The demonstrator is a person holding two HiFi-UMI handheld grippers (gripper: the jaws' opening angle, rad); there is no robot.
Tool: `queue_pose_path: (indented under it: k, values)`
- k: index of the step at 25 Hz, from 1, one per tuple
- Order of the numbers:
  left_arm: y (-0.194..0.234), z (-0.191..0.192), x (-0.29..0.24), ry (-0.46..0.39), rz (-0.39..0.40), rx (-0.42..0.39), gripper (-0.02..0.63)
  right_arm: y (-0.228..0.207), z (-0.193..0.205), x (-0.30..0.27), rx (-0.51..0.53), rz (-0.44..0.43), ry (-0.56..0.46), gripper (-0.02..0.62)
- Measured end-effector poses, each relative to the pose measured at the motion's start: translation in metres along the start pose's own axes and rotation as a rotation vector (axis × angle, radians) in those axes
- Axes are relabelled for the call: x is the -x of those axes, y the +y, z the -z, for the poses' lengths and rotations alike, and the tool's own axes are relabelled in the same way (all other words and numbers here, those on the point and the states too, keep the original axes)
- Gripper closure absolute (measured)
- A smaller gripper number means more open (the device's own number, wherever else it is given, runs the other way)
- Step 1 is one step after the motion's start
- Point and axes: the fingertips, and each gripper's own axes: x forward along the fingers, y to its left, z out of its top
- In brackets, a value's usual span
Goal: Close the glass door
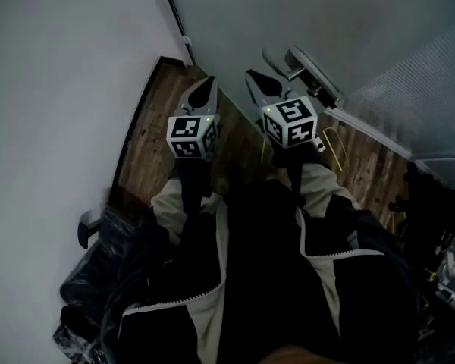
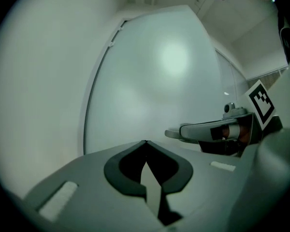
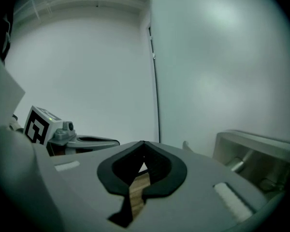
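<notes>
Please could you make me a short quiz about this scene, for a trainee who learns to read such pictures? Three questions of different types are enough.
1. True or false: the jaws of the left gripper are together, with nothing between them.
2. In the head view, which gripper is nearer to the door handle? A: the left gripper. B: the right gripper.
3. Fill in the missing word: the floor under the grippers is made of brown ____ planks.

Key: 1 true; 2 B; 3 wooden.
</notes>
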Motion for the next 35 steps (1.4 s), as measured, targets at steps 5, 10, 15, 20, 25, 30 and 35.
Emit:
queue_pose_path:
  k: [5,10,15,20,25,30,35]
  values:
    - [-0.032,-0.010,-0.028,-0.001,0.204,-0.027,0.603,-0.036,-0.001,0.040,-0.060,0.225,-0.039,0.591]
    - [-0.066,-0.011,-0.050,0.020,0.352,-0.046,0.601,-0.072,0.005,0.084,-0.098,0.417,-0.056,0.591]
    - [-0.084,-0.008,-0.052,0.021,0.409,-0.070,0.602,-0.076,0.013,0.090,0.041,0.482,0.037,0.590]
    - [-0.096,-0.005,-0.056,0.023,0.440,-0.069,0.603,-0.085,0.023,0.080,0.454,0.520,0.320,0.474]
    - [-0.103,-0.006,-0.054,0.044,0.462,-0.069,0.603,-0.082,0.031,0.061,0.844,0.483,0.549,0.395]
    - [-0.097,-0.005,-0.059,0.041,0.462,-0.064,0.603,-0.083,0.044,0.039,1.036,0.467,0.669,0.401]
    - [-0.094,-0.008,-0.066,0.042,0.458,-0.053,0.601,-0.092,0.046,0.035,1.027,0.460,0.724,0.448]
